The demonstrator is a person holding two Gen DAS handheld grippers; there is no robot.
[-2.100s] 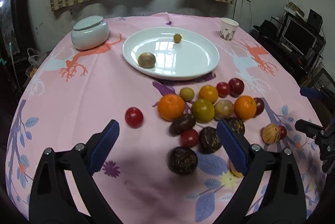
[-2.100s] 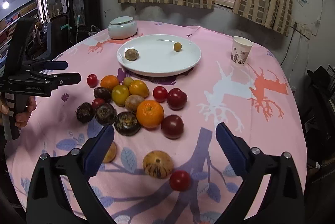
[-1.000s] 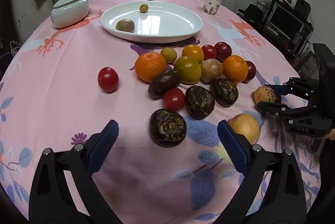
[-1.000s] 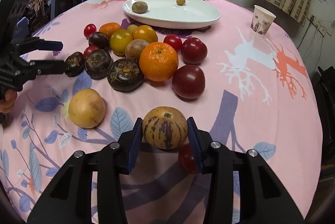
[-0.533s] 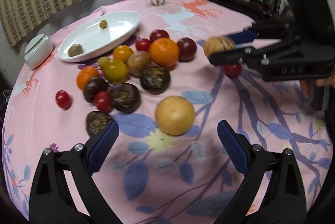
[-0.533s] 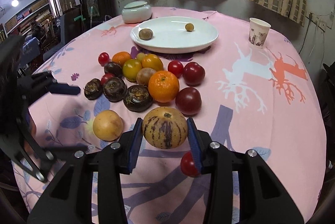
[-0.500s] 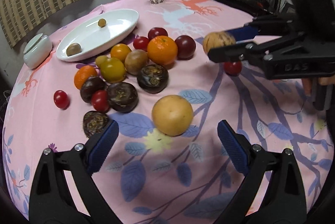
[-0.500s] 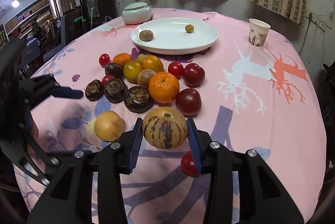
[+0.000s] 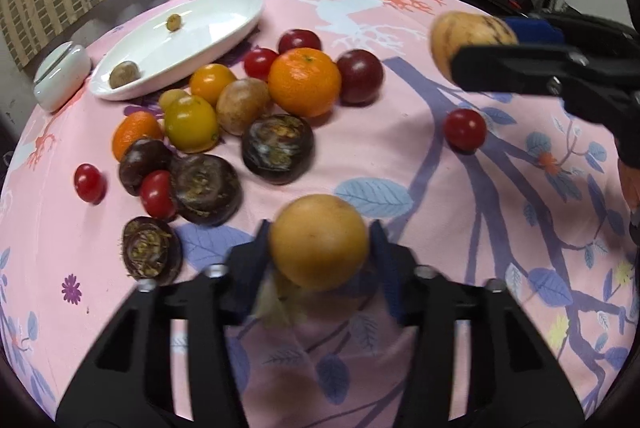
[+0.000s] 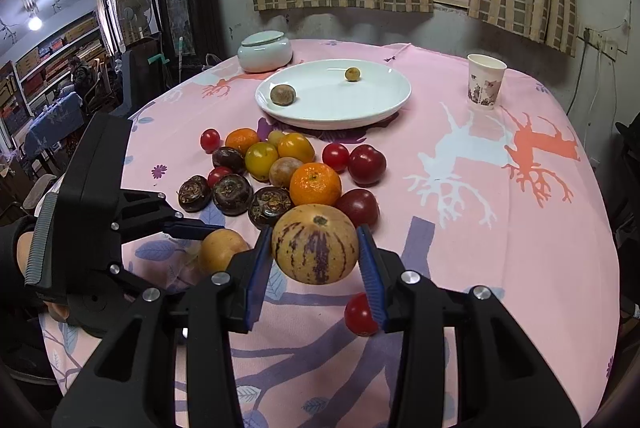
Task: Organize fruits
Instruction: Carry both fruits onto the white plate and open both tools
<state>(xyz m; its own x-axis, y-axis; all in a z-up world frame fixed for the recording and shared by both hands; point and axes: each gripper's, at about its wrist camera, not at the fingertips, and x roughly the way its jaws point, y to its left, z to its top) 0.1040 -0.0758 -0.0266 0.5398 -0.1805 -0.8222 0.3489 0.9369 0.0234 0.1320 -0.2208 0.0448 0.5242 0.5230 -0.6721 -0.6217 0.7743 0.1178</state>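
Pink printed cloth tablecloth: matt, slightly creased. Oval white ceramic plate: glossy. Dark purple round fruits: rough, dull. Red cherry tomatoes: shiny, smooth. Paper cup: matt.

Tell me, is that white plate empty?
No. The white plate holds two small fruits: a brown one and a yellowish one.

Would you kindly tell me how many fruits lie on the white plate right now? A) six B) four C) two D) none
C: the white plate holds only a brown round fruit near its left rim and a small yellowish fruit toward the back.
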